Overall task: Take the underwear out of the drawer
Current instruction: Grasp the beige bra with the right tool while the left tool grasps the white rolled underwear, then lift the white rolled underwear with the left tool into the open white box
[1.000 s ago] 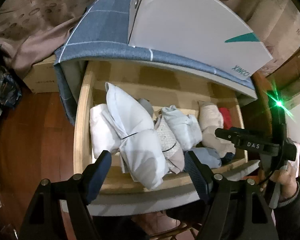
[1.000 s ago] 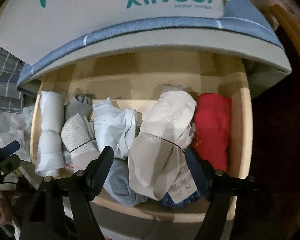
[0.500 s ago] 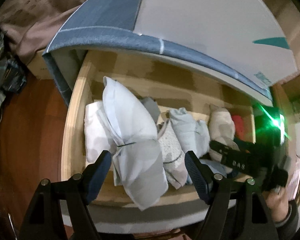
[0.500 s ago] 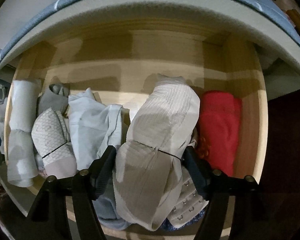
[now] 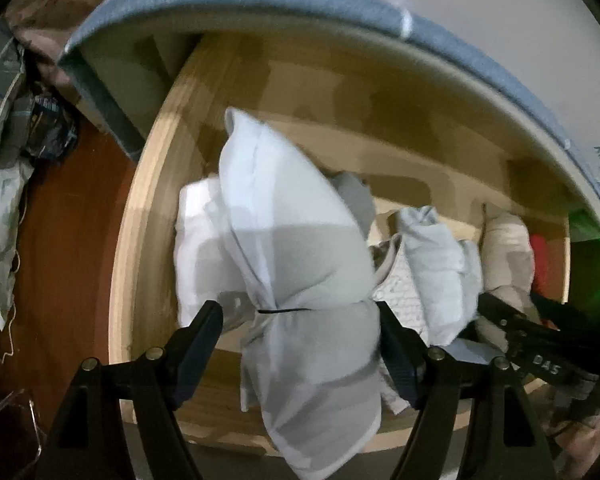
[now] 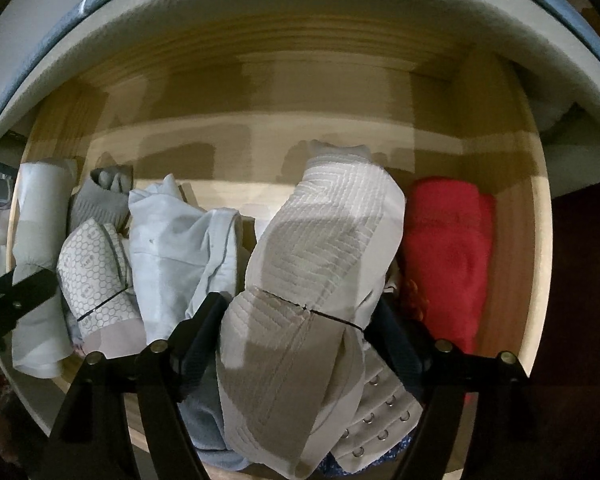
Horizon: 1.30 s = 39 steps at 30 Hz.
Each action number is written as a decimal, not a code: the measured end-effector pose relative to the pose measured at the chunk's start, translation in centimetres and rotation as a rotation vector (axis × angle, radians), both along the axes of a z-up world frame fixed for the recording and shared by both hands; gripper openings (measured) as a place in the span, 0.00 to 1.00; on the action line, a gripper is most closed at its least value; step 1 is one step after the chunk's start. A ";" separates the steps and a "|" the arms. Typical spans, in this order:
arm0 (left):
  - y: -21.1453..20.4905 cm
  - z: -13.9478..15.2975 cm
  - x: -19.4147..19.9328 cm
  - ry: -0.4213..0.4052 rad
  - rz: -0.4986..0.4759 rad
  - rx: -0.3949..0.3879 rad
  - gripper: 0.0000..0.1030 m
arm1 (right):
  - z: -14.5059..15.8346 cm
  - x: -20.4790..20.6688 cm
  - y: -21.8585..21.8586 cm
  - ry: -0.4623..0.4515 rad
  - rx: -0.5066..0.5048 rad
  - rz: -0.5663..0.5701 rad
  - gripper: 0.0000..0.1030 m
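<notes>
Wooden drawer (image 5: 148,264) is sitting pulled out over red-brown floor (image 5: 72,216); left hand-held gripper (image 5: 300,344) and right hand-held gripper (image 6: 296,332) are straddling rolled bundles, released, the right's jaws just widening.

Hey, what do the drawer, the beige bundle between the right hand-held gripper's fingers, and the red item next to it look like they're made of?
Drawer: pale wood or plywood, matte, with faint grain lines on its walls.
Beige bundle: soft woven or knit fabric with a raised geometric rib pattern, tied by a thin dark band; fibre unclear.
Red item: fabric, matte and slightly fuzzy-looking, possibly with lace at its lower left edge; too blurred to say more.
</notes>
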State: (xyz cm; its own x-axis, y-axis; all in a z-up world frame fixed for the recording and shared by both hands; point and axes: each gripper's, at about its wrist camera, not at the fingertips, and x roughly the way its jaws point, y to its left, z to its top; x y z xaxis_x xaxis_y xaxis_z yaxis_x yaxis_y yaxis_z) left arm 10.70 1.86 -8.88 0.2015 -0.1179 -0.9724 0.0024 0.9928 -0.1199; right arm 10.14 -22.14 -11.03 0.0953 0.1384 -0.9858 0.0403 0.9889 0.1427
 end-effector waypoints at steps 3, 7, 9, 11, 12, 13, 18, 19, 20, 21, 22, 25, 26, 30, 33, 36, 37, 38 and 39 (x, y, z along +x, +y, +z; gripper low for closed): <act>0.0 -0.3 0.0 -0.004 -0.004 0.009 0.75 | -0.2 0.3 -0.1 0.011 -0.006 0.005 0.75; -0.5 -0.3 0.1 0.001 -0.015 0.029 0.75 | -0.2 0.6 0.3 0.014 -0.016 0.004 0.73; -0.5 -0.2 0.0 0.001 -0.018 0.034 0.75 | -0.2 0.7 0.1 0.005 -0.011 -0.008 0.72; -0.7 -0.3 0.1 0.003 -0.020 0.046 0.75 | -0.4 0.4 0.1 -0.010 -0.003 -0.021 0.69; -0.8 -0.3 0.1 0.001 -0.024 0.053 0.75 | -0.5 0.2 0.1 -0.018 0.000 -0.025 0.68; -0.9 -0.3 0.1 0.001 -0.030 0.059 0.75 | -0.5 0.0 0.1 -0.025 0.003 -0.028 0.67; -1.0 -0.2 -0.2 0.002 -0.051 0.055 0.67 | 0.2 -0.8 -0.4 -0.060 0.013 -0.045 0.63; -1.0 -0.2 -0.2 0.009 -0.058 0.036 0.58 | 0.3 -0.9 -0.6 -0.066 0.020 -0.050 0.62; -1.0 -0.3 -0.3 0.017 -0.060 0.018 0.57 | 0.9 -0.8 -0.7 -0.069 0.024 -0.051 0.62; -0.9 -0.3 -0.3 0.017 -0.057 0.021 0.55 | 1.2 -1.0 -0.7 -0.076 0.027 -0.049 0.62; -1.1 -0.3 -0.4 0.016 -0.060 0.028 0.51 | 1.2 -1.5 -0.3 -0.083 0.025 -0.046 0.61; -1.6 0.1 -0.6 0.007 -0.086 0.049 0.44 | 2.4 -2.3 0.0 -0.123 0.016 -0.022 0.61; -1.8 0.2 -0.7 0.004 -0.093 0.054 0.43 | 2.9 -2.5 0.1 -0.141 0.015 -0.014 0.61; -1.3 0.7 -0.8 -0.001 -0.099 0.042 0.38 | 4.9 -3.5 -0.3 -0.212 0.020 0.001 0.61; -1.1 1.6 -1.2 -0.013 -0.108 0.030 0.37 | 5.4 -4.0 -0.5 -0.229 0.012 -0.005 0.61; -1.0 2.7 -1.9 -0.032 -0.131 0.026 0.36 | 5.1 -4.1 -1.3 -0.217 0.031 -0.025 0.61; -1.0 3.2 -2.1 -0.037 -0.145 0.022 0.36 | 5.1 -4.1 -1.4 -0.213 0.035 -0.030 0.61; -0.9 3.6 -2.3 -0.041 -0.154 0.017 0.36 | 5.0 -4.1 -1.4 -0.210 0.037 -0.033 0.61; -0.8 4.1 -2.4 -0.046 -0.163 0.010 0.36 | 4.9 -4.0 -1.4 -0.209 0.039 -0.032 0.61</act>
State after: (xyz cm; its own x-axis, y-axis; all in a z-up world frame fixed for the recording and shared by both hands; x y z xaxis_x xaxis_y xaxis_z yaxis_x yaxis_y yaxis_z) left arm 8.28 1.05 -4.74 0.2247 -0.1432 -0.9639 0.1685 0.9799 -0.1063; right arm 6.10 -23.55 -6.09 0.3023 0.1697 -0.9380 0.0373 0.9812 0.1895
